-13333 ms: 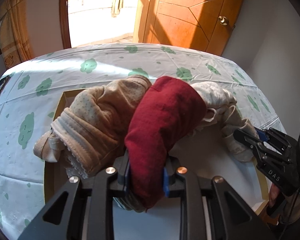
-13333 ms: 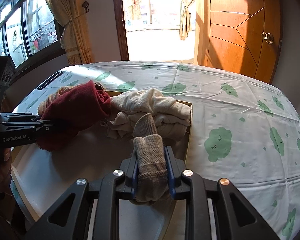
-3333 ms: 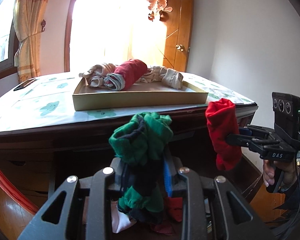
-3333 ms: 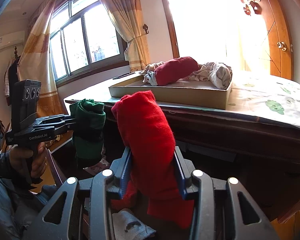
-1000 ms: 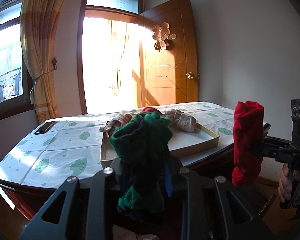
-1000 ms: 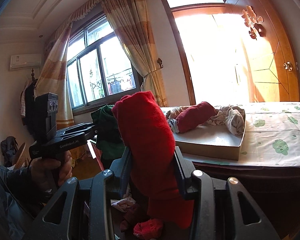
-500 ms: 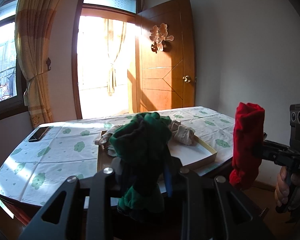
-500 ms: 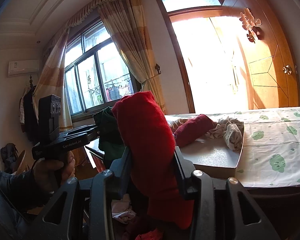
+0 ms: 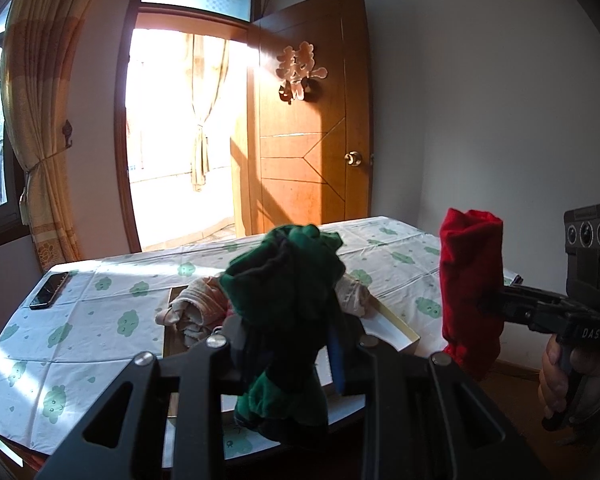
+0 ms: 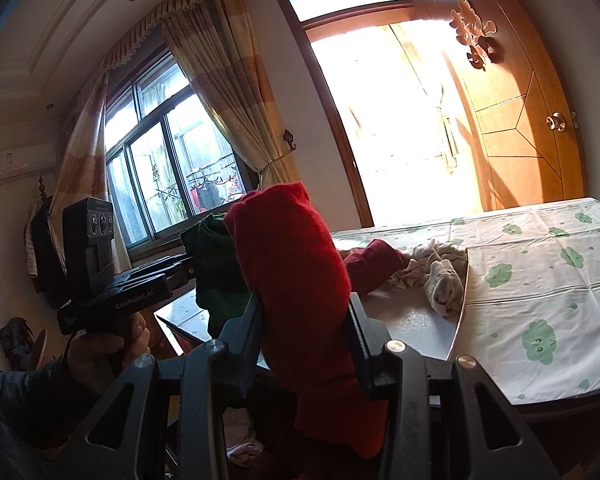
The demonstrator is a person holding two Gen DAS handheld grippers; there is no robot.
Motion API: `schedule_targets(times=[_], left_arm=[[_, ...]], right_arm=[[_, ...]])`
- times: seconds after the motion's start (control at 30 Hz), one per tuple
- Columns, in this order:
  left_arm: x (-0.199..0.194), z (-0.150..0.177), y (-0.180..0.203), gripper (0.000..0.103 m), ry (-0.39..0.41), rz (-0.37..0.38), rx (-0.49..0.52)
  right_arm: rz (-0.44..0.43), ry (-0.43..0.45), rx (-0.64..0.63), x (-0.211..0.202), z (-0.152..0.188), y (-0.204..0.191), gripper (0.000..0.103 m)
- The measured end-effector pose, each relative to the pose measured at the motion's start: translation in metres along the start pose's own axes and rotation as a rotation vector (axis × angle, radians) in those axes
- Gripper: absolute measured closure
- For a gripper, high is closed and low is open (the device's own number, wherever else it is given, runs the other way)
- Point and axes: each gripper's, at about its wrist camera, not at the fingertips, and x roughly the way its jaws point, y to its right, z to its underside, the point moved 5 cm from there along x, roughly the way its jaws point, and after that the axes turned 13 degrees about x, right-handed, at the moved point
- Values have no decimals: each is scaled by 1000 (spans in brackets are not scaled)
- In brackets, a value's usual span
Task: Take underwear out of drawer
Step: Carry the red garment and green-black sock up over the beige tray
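A table (image 9: 100, 320) covered with a white cloth printed with green clouds fills the lower part of both wrist views, in front of an open wooden door (image 9: 312, 120) and a sunlit doorway. A window with tied-back curtains (image 10: 228, 92) stands on the wall to the left of the doorway.

On the table, toward its near edge, lies a shallow tray (image 9: 400, 330) with a pale floor. A heap of garments sits at the tray's far end: beige rolled pieces (image 9: 192, 308), a dark red roll (image 10: 374, 264) and a grey-beige bundle (image 10: 444, 284) close to the tray's right wall. A dark phone (image 9: 49, 290) lies flat near the table's far left corner, well apart from the tray.

The left claw (image 9: 288, 344) is clenched on a rolled green underwear (image 9: 284, 280) with dark trim, held upright in the air above the table's near edge; the roll's lower end hangs below the fingers. The right claw (image 10: 306, 316) is clenched on a rolled red underwear (image 10: 296, 264), also upright, off the table's near right corner in the left wrist view. The two rolls are near each other without touching; in the right wrist view the green one sits just behind the red one's left side. Both are outside the drawer, which is not clearly seen; a few pale and red garments (image 10: 240, 436) lie low beneath the right claw.
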Motion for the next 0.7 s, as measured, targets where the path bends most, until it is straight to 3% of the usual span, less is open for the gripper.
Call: schedule_targets(times=[0.7], left_arm=[[84, -18, -16, 77, -133, 96, -95]], right_arm=[[97, -37, 93, 45, -41, 34, 61]])
